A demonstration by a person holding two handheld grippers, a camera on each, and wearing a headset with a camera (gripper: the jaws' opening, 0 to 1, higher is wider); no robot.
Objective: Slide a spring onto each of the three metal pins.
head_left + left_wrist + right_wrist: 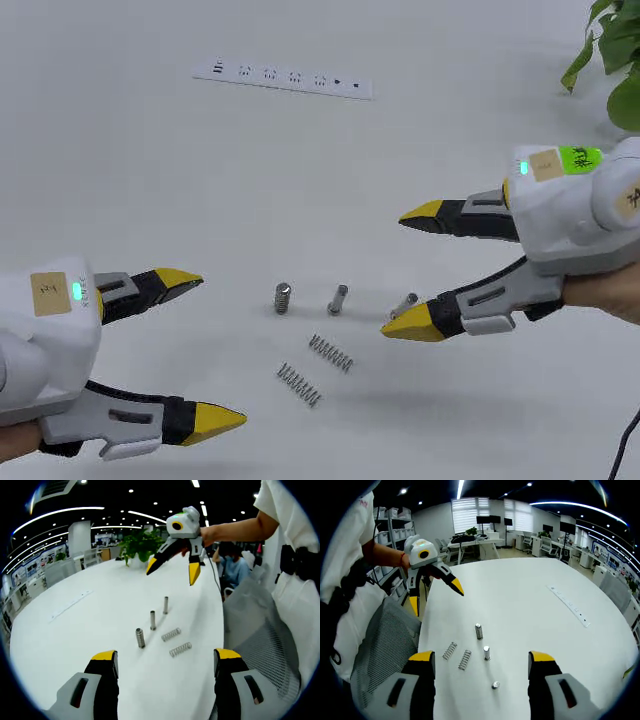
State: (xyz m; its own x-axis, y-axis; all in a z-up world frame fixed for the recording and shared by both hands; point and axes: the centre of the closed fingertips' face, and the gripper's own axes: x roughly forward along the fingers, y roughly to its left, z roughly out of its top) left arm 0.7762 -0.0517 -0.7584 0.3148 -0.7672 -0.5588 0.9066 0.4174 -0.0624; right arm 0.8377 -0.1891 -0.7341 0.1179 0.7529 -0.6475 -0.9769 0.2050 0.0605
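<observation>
Three short metal pins stand in a row on the white table (150, 180). The left pin (283, 297) looks ribbed, as if a spring sits on it; the middle pin (338, 299) and the right pin (404, 305) are bare. Two loose springs (330, 353) (299, 385) lie flat just in front of the pins. My left gripper (208, 350) is open, low at the left and apart from the pins. My right gripper (403, 272) is open, with its lower fingertip close beside the right pin. In the left gripper view the ribbed pin (140, 637) stands nearest, with the springs (171, 634) to its right.
A white power strip (283, 78) lies at the far side of the table. A green plant (610, 60) stands at the far right corner. A dark cable (630, 440) shows at the lower right. A mesh chair (385, 645) stands by the table edge next to the person.
</observation>
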